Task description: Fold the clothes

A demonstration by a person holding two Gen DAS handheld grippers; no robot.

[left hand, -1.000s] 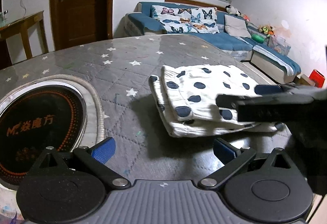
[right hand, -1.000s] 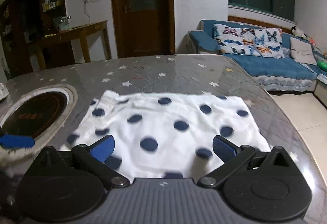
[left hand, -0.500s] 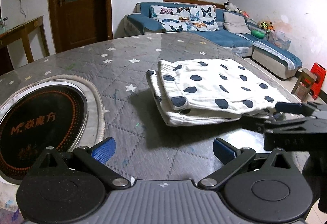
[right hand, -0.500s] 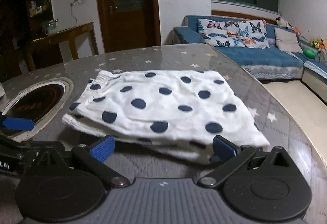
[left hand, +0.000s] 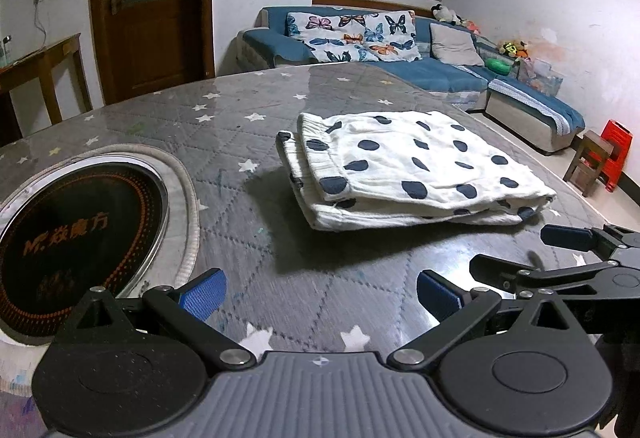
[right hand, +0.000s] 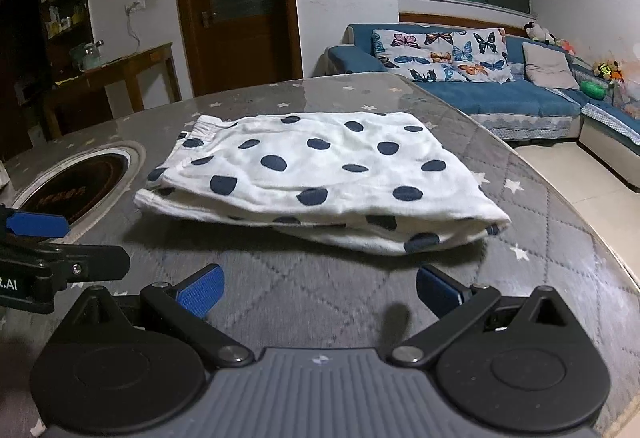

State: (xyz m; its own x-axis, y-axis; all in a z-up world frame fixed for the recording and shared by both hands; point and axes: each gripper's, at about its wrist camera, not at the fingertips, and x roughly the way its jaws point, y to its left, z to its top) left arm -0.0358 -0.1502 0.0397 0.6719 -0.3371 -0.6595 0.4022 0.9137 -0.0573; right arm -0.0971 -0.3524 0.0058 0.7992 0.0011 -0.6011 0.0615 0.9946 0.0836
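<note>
In the left wrist view, a round black cooktop is set into the table at the left of the frame. The left gripper sits along the bottom edge, its blue pads spread wide apart with only bare star-patterned table between them. Right of centre lies the folded polka-dot garment, white with dark spots, flat on the table in stacked layers, clear of both tools. At the lower right edge the right gripper reaches in sideways, near the garment's closest corner but not touching it.

In the right wrist view, the left gripper shows at the left edge, partly cut off. The garment fills the middle of the frame; how many layers it has is hard to tell from here. At the bottom, the right gripper is spread open and holds nothing. A blue sofa stands at the upper right.
</note>
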